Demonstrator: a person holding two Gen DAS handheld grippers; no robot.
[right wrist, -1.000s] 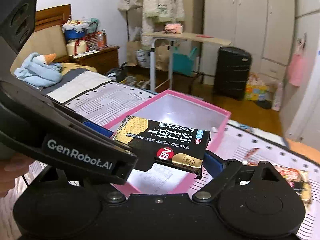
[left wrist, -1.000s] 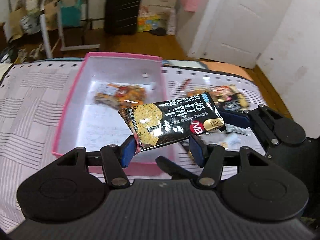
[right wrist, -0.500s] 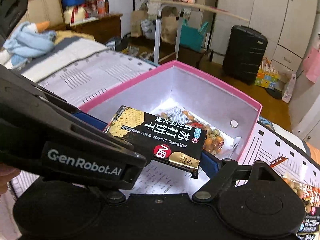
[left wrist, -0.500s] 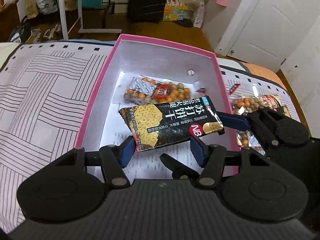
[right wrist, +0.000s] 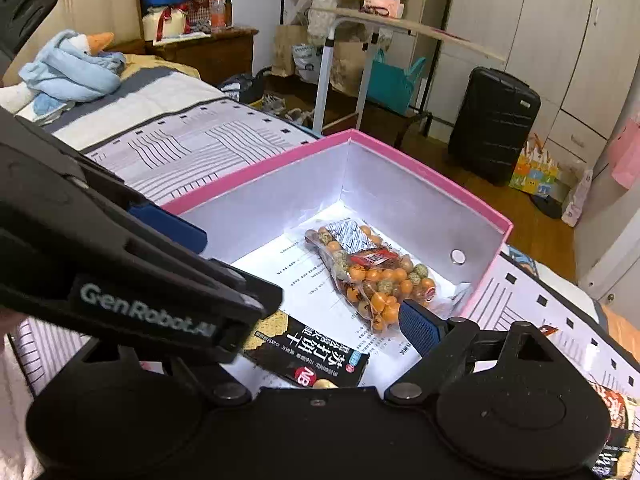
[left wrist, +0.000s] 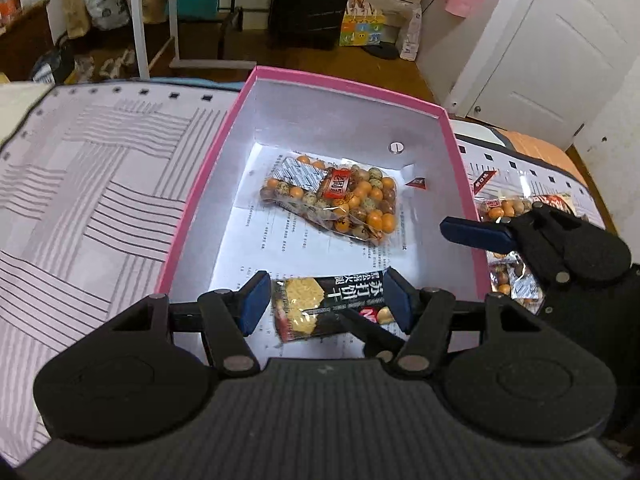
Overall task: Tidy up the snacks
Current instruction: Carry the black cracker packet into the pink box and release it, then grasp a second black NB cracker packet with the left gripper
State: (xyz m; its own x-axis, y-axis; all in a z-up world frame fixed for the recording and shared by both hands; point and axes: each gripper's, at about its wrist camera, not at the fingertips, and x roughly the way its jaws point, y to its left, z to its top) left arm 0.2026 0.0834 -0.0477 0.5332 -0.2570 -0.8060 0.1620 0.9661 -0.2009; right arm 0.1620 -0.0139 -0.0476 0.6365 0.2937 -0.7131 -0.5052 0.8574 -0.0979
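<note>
A black cracker packet [left wrist: 326,306] lies flat on the floor of the pink box [left wrist: 200,188], near its front wall; it also shows in the right wrist view [right wrist: 308,354]. A clear bag of orange nuts [left wrist: 336,200] lies further back in the box [right wrist: 380,280]. My left gripper [left wrist: 326,306] is open above the packet, its blue pads [left wrist: 252,306] apart from it on both sides. My right gripper [right wrist: 304,280] is open and empty over the box; its right finger [left wrist: 476,234] shows by the box's right wall.
The box sits on a striped bed cover [left wrist: 80,208]. More snack bags [left wrist: 516,276] lie on the cover right of the box, partly behind my right gripper. A black suitcase [right wrist: 492,124] and a folding table [right wrist: 400,28] stand beyond the bed.
The cracker packet was held between both grippers above the box. Both have opened, and the packet now lies on the box floor. Both grippers moved forward over the box.
</note>
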